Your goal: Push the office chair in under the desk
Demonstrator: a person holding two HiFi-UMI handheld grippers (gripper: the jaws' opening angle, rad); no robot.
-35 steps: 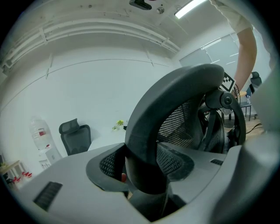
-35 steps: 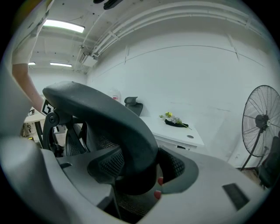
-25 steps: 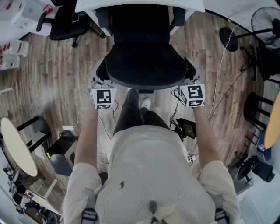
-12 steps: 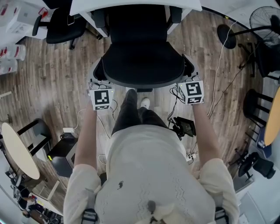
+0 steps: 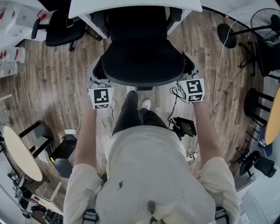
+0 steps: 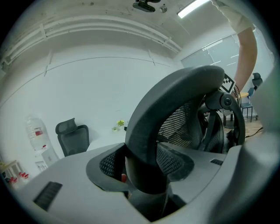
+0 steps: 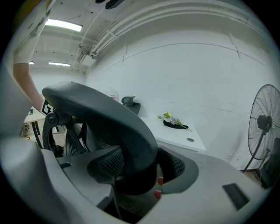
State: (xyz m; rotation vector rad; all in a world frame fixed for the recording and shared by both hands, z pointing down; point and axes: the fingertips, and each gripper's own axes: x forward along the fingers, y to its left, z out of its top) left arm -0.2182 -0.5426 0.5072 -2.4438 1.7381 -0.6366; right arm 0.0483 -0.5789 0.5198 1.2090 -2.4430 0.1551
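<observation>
Compared with the earlier frames, the office chair (image 5: 144, 61) is carried slightly further up the head view, toward the white table (image 5: 131, 5). The person's shoe (image 5: 146, 103) is brought along behind it over the wooden floor (image 5: 57, 83). The chair's seat is now largely hidden under the table edge, while its black backrest is left projecting toward the person. The left tool (image 6: 141, 169) is clamped on the left side of the backrest's curved dark rim. Its jaws are spread wide, and the rim is gripped between the textured pads (image 6: 174, 161). The right tool (image 7: 140, 169) is set the same way on the right side of the rim, its jaws equally wide and closed against the bar. In the head view, both marker cubes are seen just behind the backrest, one at each corner. A second black chair (image 5: 61, 28) is parked at the upper left, well apart, and a standing fan (image 5: 264, 18) is seen at the upper right.
</observation>
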